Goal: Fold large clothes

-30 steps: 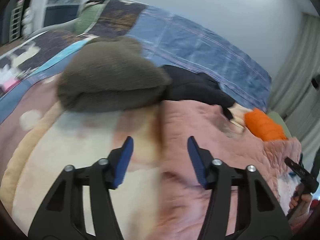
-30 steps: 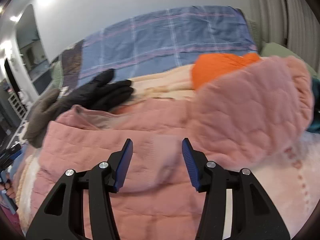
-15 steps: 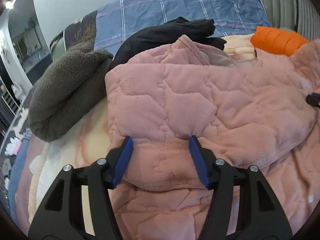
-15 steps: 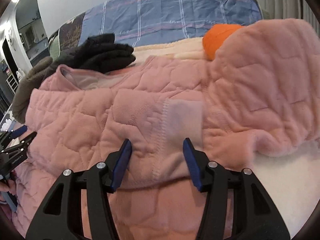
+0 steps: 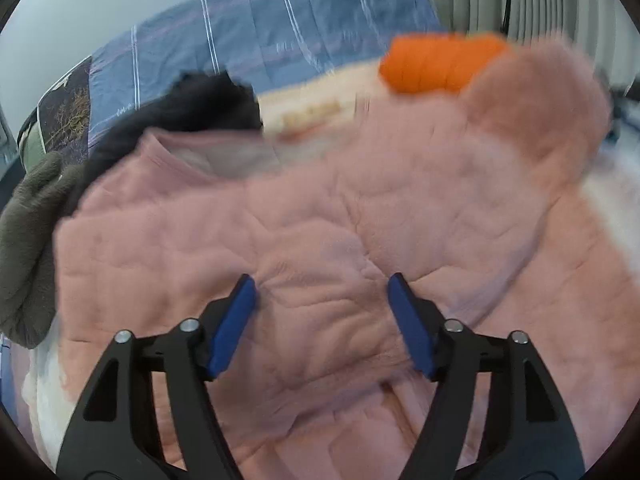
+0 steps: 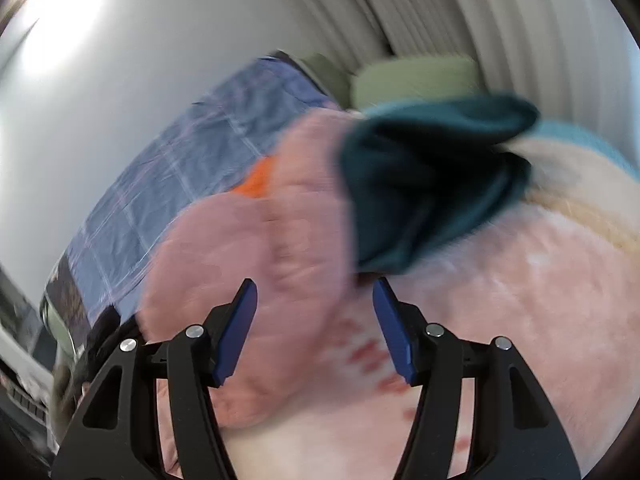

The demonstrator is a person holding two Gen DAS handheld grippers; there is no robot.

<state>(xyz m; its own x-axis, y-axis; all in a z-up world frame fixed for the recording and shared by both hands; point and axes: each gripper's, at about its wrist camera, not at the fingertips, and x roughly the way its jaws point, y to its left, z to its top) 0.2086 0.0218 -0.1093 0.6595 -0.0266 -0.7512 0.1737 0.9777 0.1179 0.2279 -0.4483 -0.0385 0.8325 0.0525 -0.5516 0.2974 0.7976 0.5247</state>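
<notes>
The pink quilted fleece jacket (image 5: 328,216) lies spread across the bed in front of me, collar toward the far side, filling most of my left wrist view; one bulky fold of it bunches up at the right, just below the orange puffy garment (image 5: 440,62). My left gripper (image 5: 322,308) hovers over the jacket's lower middle with its blue-padded fingers (image 5: 234,326) spread wide, nothing between them. Whether the tips touch the fabric I cannot tell, as the picture is blurred.

In my right wrist view the same jacket (image 6: 256,256) shows as a rounded pink fold at left and centre. My right gripper (image 6: 314,316) sits over its edge, fingers likewise wide apart and holding nothing. Just beyond them a dark teal cloth (image 6: 432,184) lies crumpled against the pink fold, resting on a pale pink fluffy blanket (image 6: 520,300).

Around the jacket I see a black garment (image 5: 200,108) and a grey-brown fleece (image 5: 28,248) at the left, with a blue checked bedcover (image 5: 260,36) behind them against the wall.
</notes>
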